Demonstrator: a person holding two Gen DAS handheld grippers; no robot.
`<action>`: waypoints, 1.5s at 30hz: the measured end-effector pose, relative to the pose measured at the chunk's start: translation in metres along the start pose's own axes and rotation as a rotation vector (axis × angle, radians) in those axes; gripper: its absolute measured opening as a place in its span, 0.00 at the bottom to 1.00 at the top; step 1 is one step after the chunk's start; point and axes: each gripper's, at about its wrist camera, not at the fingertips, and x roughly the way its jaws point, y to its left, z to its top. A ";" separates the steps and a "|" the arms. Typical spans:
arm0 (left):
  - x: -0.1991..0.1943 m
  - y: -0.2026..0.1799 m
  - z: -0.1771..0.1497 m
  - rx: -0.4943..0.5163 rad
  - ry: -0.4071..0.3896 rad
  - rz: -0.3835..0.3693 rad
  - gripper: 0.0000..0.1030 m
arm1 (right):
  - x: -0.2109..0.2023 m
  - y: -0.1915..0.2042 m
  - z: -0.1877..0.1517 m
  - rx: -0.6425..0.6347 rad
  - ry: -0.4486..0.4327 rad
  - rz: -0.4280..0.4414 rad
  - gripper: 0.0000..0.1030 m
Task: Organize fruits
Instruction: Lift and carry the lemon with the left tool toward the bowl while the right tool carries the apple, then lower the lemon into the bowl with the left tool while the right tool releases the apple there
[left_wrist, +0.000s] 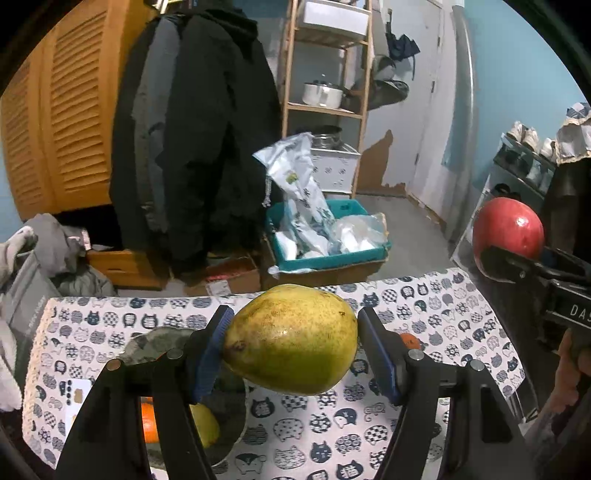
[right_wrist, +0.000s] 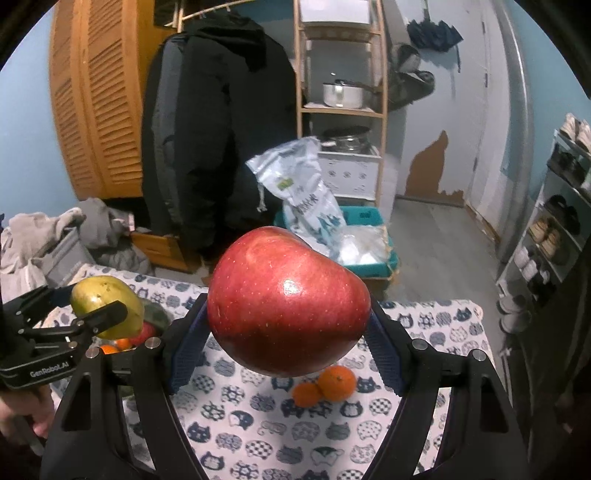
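Left gripper (left_wrist: 291, 339) clamped on pear (left_wrist: 291, 338) above bowl (left_wrist: 236, 417) at table's left edge; right gripper (right_wrist: 288, 321) clamped on apple (right_wrist: 288, 301), aloft mid-table. Risk: smooth, round skins slipping, bruising fruit.

The apple (right_wrist: 288, 302) is smooth glossy red, with a bright highlight on the skin. The pear (left_wrist: 291, 339) is duller, yellow-green with brown speckling and only a faint sheen. Both hand-held grippers, left (left_wrist: 295, 350) and right (right_wrist: 288, 332), look like matt black plastic with ribbed blue pads (left_wrist: 208, 354) and small shiny metal pins. Tabletop has a printed cat cloth (right_wrist: 295, 435), soft and matt. The mandarins (right_wrist: 325, 387) have finely dimpled orange peel.
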 end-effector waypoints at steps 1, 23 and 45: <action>-0.002 0.004 0.000 -0.007 -0.002 0.004 0.69 | 0.001 0.005 0.002 -0.005 -0.002 0.006 0.77; -0.008 0.120 -0.027 -0.156 0.029 0.172 0.69 | 0.064 0.126 0.026 -0.125 0.064 0.173 0.77; 0.029 0.212 -0.070 -0.287 0.162 0.280 0.69 | 0.146 0.204 0.000 -0.185 0.243 0.258 0.77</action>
